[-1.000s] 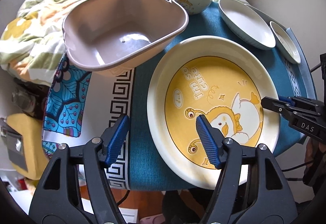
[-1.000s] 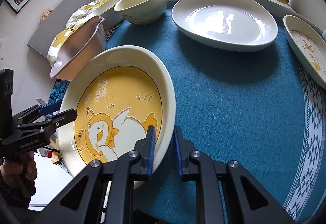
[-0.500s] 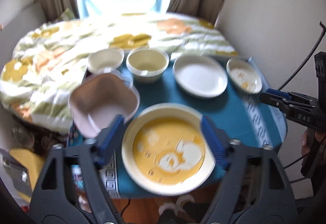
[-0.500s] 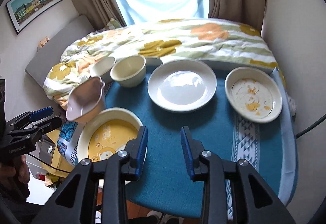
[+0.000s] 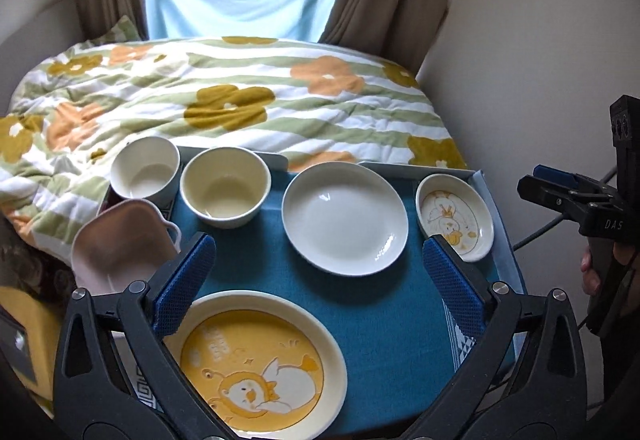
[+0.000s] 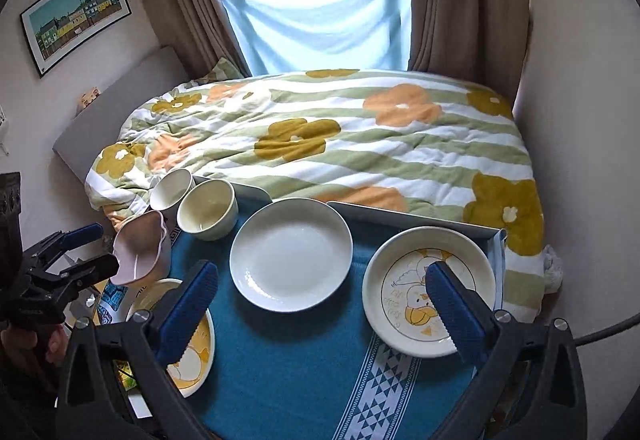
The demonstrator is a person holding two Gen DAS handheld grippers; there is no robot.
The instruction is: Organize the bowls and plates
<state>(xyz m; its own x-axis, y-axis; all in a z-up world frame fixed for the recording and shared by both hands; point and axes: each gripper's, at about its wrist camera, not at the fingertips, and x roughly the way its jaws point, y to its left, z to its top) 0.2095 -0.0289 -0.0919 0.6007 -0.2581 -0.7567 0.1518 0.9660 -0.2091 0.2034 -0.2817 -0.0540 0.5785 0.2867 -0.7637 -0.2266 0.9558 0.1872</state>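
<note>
The large yellow duck plate lies flat at the near left of the blue-clothed table. Behind it stand a pink square bowl, a white bowl, a cream bowl, a plain white plate and a small duck plate. My left gripper hovers high above the table, its jaws opening with nothing between them. My right gripper hangs above the white plate and small duck plate, jaws also opening and empty.
A flowered quilt covers the bed right behind the table. A wall runs close along the right side. Brown curtains and a blue sheet hang at the window beyond. A hand holds the left gripper's handle at the table's left edge.
Both grippers rose and drew back from the yellow duck plate. The right gripper let go of the plate's rim and opened wide; the left opened wider too.
</note>
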